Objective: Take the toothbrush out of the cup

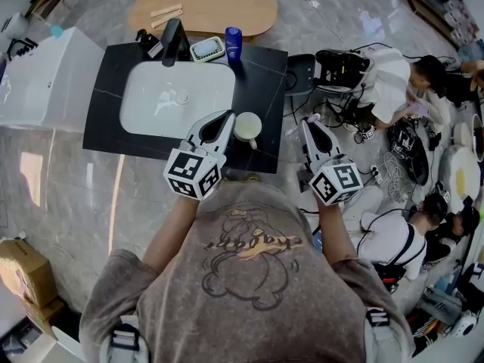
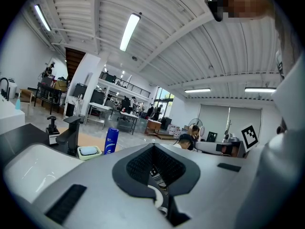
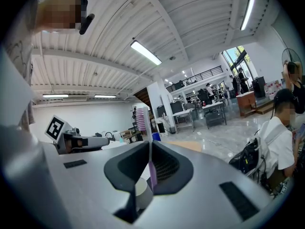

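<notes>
A white cup [image 1: 247,125] stands on the black counter [image 1: 113,89] just right of the white sink [image 1: 178,97]. My left gripper [image 1: 227,119] lies against the cup's left side with its jaws closed, and the cup's white rim [image 2: 157,197] shows between them. My right gripper [image 1: 310,123] hangs past the counter's right edge, shut on a toothbrush [image 3: 148,168] with a pale purple handle that stands upright between the pads. The toothbrush [image 1: 312,117] is clear of the cup. The cup [image 3: 140,192] appears low in the right gripper view.
At the back of the counter stand a black faucet [image 1: 174,42], a soap dish [image 1: 207,48] and a blue bottle [image 1: 233,42]. A wooden oval board [image 1: 204,7] lies beyond. People sit on the floor at right among bags and cables [image 1: 378,74].
</notes>
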Available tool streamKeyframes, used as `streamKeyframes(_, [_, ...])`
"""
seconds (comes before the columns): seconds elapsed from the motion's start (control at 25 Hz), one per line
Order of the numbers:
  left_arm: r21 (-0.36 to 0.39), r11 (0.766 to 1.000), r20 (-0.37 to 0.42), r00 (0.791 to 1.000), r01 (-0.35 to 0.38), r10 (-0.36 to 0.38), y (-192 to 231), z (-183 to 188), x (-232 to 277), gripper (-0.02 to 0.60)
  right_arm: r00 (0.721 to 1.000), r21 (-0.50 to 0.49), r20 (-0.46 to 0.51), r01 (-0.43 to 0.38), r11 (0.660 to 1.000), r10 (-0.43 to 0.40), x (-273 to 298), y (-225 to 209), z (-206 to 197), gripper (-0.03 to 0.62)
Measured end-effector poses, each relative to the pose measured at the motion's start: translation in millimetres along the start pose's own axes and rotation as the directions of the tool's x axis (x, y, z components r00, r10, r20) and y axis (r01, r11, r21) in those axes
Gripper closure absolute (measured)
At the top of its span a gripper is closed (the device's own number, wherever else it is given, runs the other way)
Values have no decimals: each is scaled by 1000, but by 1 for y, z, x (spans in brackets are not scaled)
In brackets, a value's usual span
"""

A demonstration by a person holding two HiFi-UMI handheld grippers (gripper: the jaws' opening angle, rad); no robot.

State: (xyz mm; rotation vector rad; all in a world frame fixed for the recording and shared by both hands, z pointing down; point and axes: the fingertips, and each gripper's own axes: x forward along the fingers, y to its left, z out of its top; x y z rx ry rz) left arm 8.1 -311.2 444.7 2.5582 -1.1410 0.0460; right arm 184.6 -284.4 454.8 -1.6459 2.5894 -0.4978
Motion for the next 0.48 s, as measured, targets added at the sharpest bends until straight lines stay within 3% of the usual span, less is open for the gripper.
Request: streamKeyframes(0.48, [-14, 1000, 0, 1000, 18, -18, -2, -2, 7, 561, 998, -23, -35, -51, 998, 50, 10, 0, 1, 572])
